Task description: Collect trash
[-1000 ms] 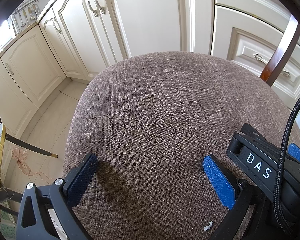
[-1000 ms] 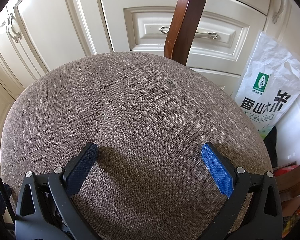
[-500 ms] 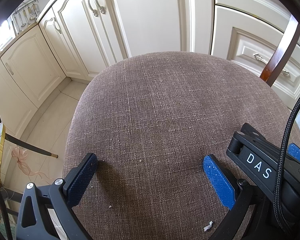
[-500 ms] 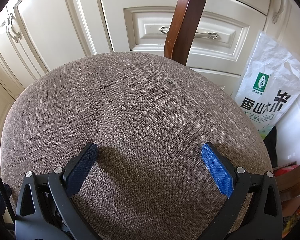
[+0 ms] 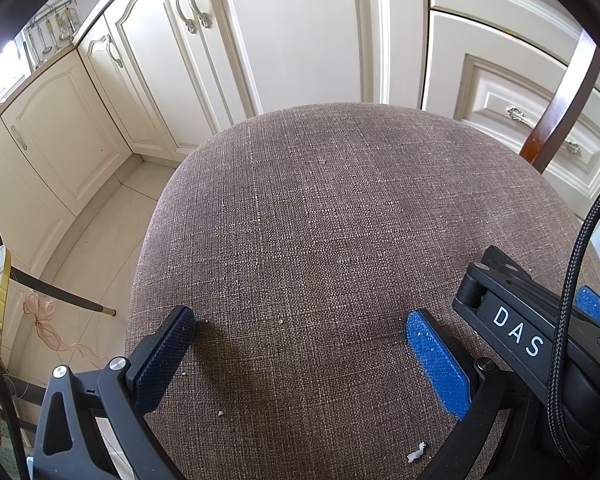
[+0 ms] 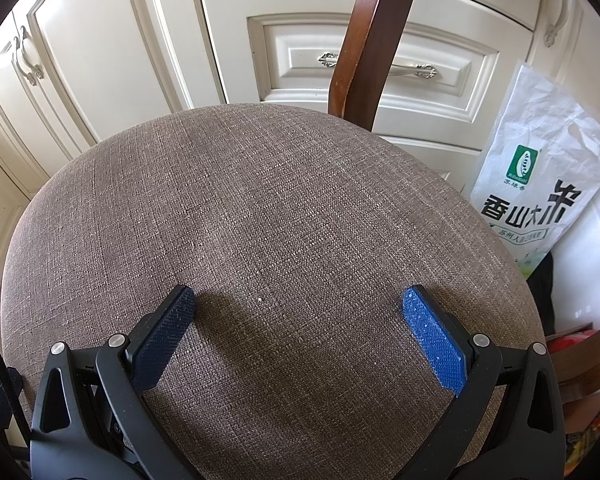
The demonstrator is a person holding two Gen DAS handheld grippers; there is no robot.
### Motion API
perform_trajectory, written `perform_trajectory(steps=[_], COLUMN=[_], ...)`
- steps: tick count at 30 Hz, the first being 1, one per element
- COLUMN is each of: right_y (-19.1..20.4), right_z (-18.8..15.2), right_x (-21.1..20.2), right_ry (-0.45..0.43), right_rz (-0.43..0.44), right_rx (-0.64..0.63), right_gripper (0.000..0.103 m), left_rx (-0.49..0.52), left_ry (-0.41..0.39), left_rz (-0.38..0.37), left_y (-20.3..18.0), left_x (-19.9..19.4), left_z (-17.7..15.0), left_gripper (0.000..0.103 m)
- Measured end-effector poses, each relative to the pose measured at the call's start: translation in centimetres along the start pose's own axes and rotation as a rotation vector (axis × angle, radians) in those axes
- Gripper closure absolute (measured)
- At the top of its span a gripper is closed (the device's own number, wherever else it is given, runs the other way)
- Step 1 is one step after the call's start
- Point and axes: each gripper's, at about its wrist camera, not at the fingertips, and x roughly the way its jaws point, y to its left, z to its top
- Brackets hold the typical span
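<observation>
Both grippers hang over the brown seat [image 5: 332, 216] of a chair, side by side; the left gripper [image 5: 300, 328] has its fingers spread wide with nothing between them, and the right gripper [image 6: 298, 308] is spread just as wide, also holding nothing. The trash here is small: a white scrap [image 5: 416, 451] lies on the seat at the near edge, close in under the left gripper's right finger [image 5: 436, 364] and not touching it; a few pale crumbs [image 5: 221, 413] sit near its left finger, one just beside the tip; one white speck [image 6: 259, 300] lies on the cloth between the right gripper's fingers, nearer the left one. The right gripper's body, marked DAS [image 5: 516, 332], shows at the right of the left view, just beside the left gripper. At the far right of the seat rises a dark wooden post [image 6: 372, 36]; beyond are cream cabinets [image 5: 300, 32] and a drawer [image 6: 376, 64]. A white rice bag [image 6: 540, 184] leans at the right, against the cabinets; pale floor tiles [image 5: 100, 240] lie to the left of the chair.
</observation>
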Motion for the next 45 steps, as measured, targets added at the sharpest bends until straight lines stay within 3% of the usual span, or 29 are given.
perform_trajectory(steps=[25, 29, 45], right_y=[0.1, 0.3, 0.2], right_z=[0.1, 0.1, 0.3], right_x=[0.1, 0.1, 0.2], right_ry=[0.003, 0.003, 0.0], right_rz=[-0.003, -0.006, -0.001], right_rx=[-0.001, -0.003, 0.001], right_gripper=[0.0, 0.0, 0.0], left_rx=[-0.003, -0.003, 0.003], left_ry=[0.0, 0.0, 0.002], left_rz=[0.009, 0.011, 0.025], left_y=[-0.2, 1.4, 1.7], left_x=[-0.1, -3.5, -4.4], left_z=[-0.1, -0.4, -0.8], left_gripper=[0.0, 0.0, 0.0])
